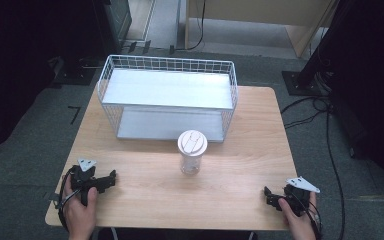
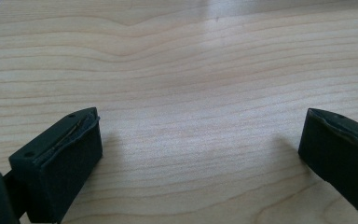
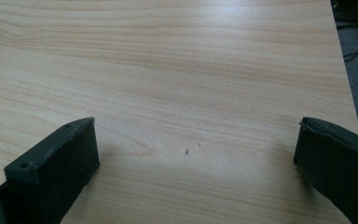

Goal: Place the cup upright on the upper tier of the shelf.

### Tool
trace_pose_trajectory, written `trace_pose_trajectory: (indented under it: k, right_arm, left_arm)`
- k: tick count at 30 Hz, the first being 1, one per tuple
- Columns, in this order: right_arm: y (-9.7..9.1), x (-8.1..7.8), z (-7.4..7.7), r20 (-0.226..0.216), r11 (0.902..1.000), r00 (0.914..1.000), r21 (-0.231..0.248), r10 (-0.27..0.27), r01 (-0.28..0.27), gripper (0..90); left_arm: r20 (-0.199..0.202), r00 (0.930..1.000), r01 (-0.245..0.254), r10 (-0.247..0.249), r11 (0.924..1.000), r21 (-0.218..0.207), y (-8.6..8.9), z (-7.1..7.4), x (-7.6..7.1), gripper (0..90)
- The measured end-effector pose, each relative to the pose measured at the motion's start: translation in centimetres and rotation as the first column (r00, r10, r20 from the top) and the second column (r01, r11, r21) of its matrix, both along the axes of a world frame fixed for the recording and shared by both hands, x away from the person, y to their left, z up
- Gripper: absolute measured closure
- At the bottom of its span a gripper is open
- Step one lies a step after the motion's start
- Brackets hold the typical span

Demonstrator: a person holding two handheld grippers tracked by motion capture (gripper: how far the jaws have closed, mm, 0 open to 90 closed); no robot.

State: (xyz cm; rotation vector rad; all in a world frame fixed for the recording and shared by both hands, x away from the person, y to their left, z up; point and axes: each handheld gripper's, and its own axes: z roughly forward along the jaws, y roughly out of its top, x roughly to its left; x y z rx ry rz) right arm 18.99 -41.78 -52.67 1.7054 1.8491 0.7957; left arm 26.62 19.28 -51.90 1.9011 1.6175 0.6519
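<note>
my left gripper (image 1: 111, 178): jaws wide, nothing between | my right gripper (image 1: 268, 195): jaws wide, nothing between | both resting on worktop (image 1: 145, 190) | lidded cup (image 1: 192, 152) between them, before wire basket (image 1: 168, 97)

The table (image 1: 145, 165) is evenly and fairly brightly lit from above, while the floor and the far left and right corners of the high view sink into near black. The high view is soft and slightly grainy. A pale sheen lies on the wood at the far side in the left gripper view, and a fainter one in the right gripper view. Soft, short shadows sit beside the black jaws, whose near ends are blurred.
</note>
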Motion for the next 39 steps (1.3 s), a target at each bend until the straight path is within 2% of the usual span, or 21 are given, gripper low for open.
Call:
trace_pose_trajectory:
  k: [6,10,11,13,14,16,18,19,20,21,22,30,31,32,33,36,37,39]
  right_arm:
    - [0.4,0.1,0.0,0.001,0.9996,0.9996,-0.002,-0.030,0.030,0.0]
    - [1.1,0.0,0.2,-0.021,0.9992,0.9989,-0.001,-0.041,0.041,0.0]
    - [1.7,0.0,0.5,0.001,0.9997,0.9999,0.020,-0.014,0.014,0.0]
    - [2.5,0.0,0.8,0.013,0.9991,0.9997,0.039,0.019,-0.019,0.0]
    - [2.5,0.0,0.8,0.013,0.9991,0.9997,0.039,0.019,-0.019,0.0]
    - [4.4,0.2,1.3,0.041,0.9968,0.9966,0.031,0.072,-0.073,0.0]
    - [5.0,0.3,1.5,0.055,0.9962,0.9951,0.026,0.082,-0.083,0.0]
    - [6.5,0.4,2.0,0.091,0.9921,0.9890,0.036,0.117,-0.120,0.0]
    - [6.5,0.4,2.0,0.091,0.9921,0.9890,0.036,0.117,-0.120,0.0]
    - [7.2,0.5,2.2,0.115,0.9901,0.9851,0.043,0.128,-0.134,0.0]
    - [8.6,0.7,2.7,0.145,0.9833,0.9762,0.060,0.162,-0.172,0.0]
    - [14.1,2.2,3.5,0.189,0.9558,0.9503,0.113,0.247,-0.271,2.7]
    - [14.1,2.2,3.5,0.189,0.9558,0.9503,0.113,0.247,-0.271,2.7]
    - [14.8,2.4,3.5,0.195,0.9522,0.9465,0.116,0.257,-0.283,2.7]
    - [16.3,2.8,3.6,0.214,0.9405,0.9348,0.129,0.283,-0.314,2.7]
    - [18.1,3.2,3.6,0.225,0.9281,0.9235,0.139,0.310,-0.346,2.6]
    - [18.1,3.2,3.6,0.225,0.9281,0.9235,0.139,0.310,-0.346,2.6]
    - [20.1,3.6,3.5,0.254,0.9200,0.9121,0.143,0.322,-0.365,2.6]
  left_arm:
    - [0.001,1.0000,-0.001,0.001,1.0000,-0.001,0.0,0.0,0.0,0.0]
    - [0.000,1.0000,0.000,0.000,1.0000,0.000,0.0,0.0,0.0,0.0]
    - [0.000,1.0000,0.000,0.000,1.0000,0.000,0.0,0.0,0.0,0.0]
    - [-0.001,1.0000,0.000,0.000,1.0000,0.000,0.0,0.0,0.0,0.0]
    - [-0.001,1.0000,0.000,0.000,1.0000,0.000,0.0,0.0,0.0,0.0]
    - [0.001,1.0000,-0.001,0.001,1.0000,-0.001,0.0,0.0,0.0,0.0]
    - [0.001,1.0000,-0.001,0.001,1.0000,-0.001,0.0,0.0,0.0,0.0]
    - [0.000,1.0000,0.000,0.000,1.0000,0.000,0.0,0.0,0.0,0.0]
    - [0.000,1.0000,0.000,0.000,1.0000,0.000,0.0,0.0,0.0,0.0]
    - [0.000,1.0000,0.000,0.000,1.0000,0.000,0.0,0.0,0.0,0.0]
    - [0.002,1.0000,-0.002,0.002,1.0000,-0.001,0.0,0.0,0.0,0.0]
    - [-0.001,1.0000,0.000,0.000,1.0000,0.000,0.0,0.0,0.0,0.0]
    - [-0.001,1.0000,0.000,0.000,1.0000,0.000,0.0,0.0,0.0,0.0]
    - [0.000,1.0000,0.000,0.000,1.0000,0.000,0.0,0.0,0.0,0.0]
    - [0.000,1.0000,0.000,0.000,1.0000,0.000,0.0,0.0,0.0,0.0]
    - [-0.001,1.0000,0.001,-0.001,1.0000,0.000,0.0,0.0,0.0,0.0]
    - [-0.001,1.0000,0.001,-0.001,1.0000,0.000,0.0,0.0,0.0,0.0]
    - [0.001,1.0000,-0.001,0.001,1.0000,-0.001,0.0,0.0,0.0,0.0]
